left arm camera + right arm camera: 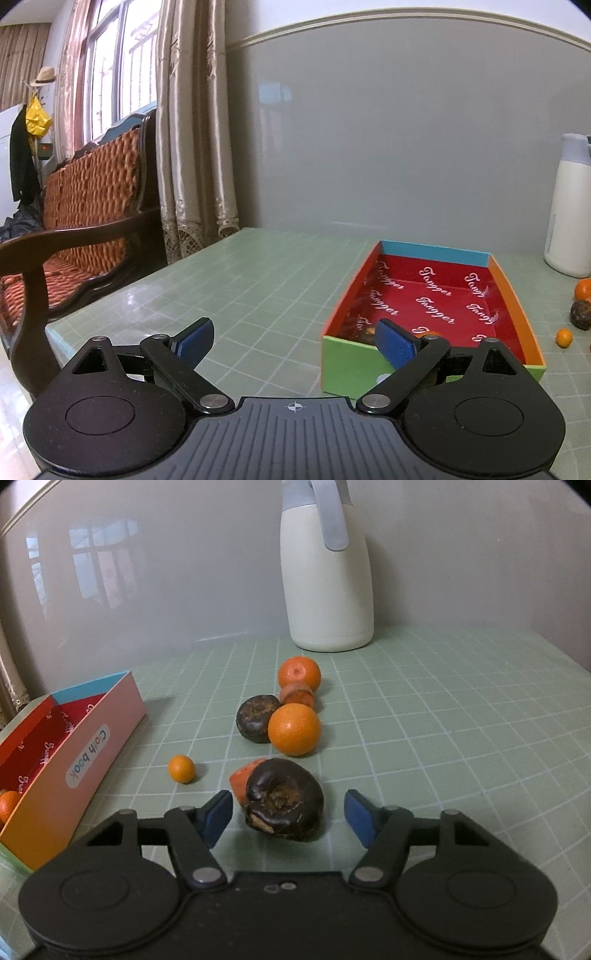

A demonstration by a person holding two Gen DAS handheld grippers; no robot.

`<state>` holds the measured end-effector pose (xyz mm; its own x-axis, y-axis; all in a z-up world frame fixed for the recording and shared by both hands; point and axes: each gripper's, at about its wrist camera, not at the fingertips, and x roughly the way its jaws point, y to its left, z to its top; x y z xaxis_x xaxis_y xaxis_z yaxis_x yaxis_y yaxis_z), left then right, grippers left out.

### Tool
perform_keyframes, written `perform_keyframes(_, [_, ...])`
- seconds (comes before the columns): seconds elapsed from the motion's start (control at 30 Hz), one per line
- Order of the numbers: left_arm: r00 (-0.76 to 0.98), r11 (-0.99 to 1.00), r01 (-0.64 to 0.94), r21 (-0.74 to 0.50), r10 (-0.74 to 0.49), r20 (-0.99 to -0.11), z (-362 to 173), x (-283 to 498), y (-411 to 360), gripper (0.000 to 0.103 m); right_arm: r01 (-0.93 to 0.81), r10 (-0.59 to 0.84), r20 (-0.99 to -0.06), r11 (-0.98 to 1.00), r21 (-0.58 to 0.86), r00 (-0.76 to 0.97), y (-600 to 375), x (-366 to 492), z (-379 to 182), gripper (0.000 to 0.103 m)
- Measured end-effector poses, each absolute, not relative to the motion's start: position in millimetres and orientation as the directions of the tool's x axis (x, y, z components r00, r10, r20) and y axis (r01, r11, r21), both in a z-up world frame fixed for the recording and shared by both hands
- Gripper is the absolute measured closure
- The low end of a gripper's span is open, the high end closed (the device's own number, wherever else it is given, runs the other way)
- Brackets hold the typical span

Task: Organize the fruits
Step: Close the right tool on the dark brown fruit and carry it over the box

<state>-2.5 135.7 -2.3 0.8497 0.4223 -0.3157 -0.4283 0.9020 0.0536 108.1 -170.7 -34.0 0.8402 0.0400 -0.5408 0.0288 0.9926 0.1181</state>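
The left gripper [293,345] hovers low over the green gridded table [258,280] with its blue pads spread wide and nothing between them. Its right pad stands in front of the near green wall of the box [351,363], a shallow open carton with a red printed lining, an orange side and a blue far wall. Just past that pad, a dark fruit and a bit of orange fruit peek out at the box's near end; most of the lining lies bare.

The right gripper [288,818] points down at a dark fruit [284,799], wrinkled and nearly black with a brownish hollow on top. The fruit sits on the table between the two blue pads, closer to the left one, with a gap showing on each side, so the jaws are released and not pressing on it. An orange-red piece [242,779] touches that fruit from behind on the left. Farther back lie an orange [293,729], a second dark fruit [256,718] touching it, a small orange-brown piece behind those, and another orange [299,674] near the white flask [327,579] by the wall. A small orange [181,768] lies alone between this cluster and the box [96,746], whose pink-to-orange side faces the right wrist view; an orange fruit shows inside at its near end
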Motion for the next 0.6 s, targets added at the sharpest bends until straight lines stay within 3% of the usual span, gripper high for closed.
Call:
perform_keyframes(0.03, [0.848, 0.901, -0.430, 0.054, 0.424, -0.317, -3.0, -2.8, 136.8, 0.009, 0.024, 0.043, -0.540, 0.993, 0.116, 0.840, -169.8, 108.1, -33.9, 0.055])
perform_keyframes(0.07, [0.847, 0.901, -0.431, 0.054, 0.425, -0.318, -3.5, -2.3, 137.4, 0.009, 0.024, 0.039, -0.539, 0.994, 0.109, 0.841, -168.7, 108.5, -33.2, 0.058])
perform_keyframes(0.6, [0.833, 0.889, -0.456, 0.044, 0.443, -0.330, -12.6, -2.3, 146.1, 0.009, -0.018, 0.072, -0.505, 0.994, 0.111, 0.860, -164.6, 100.2, -25.6, 0.059])
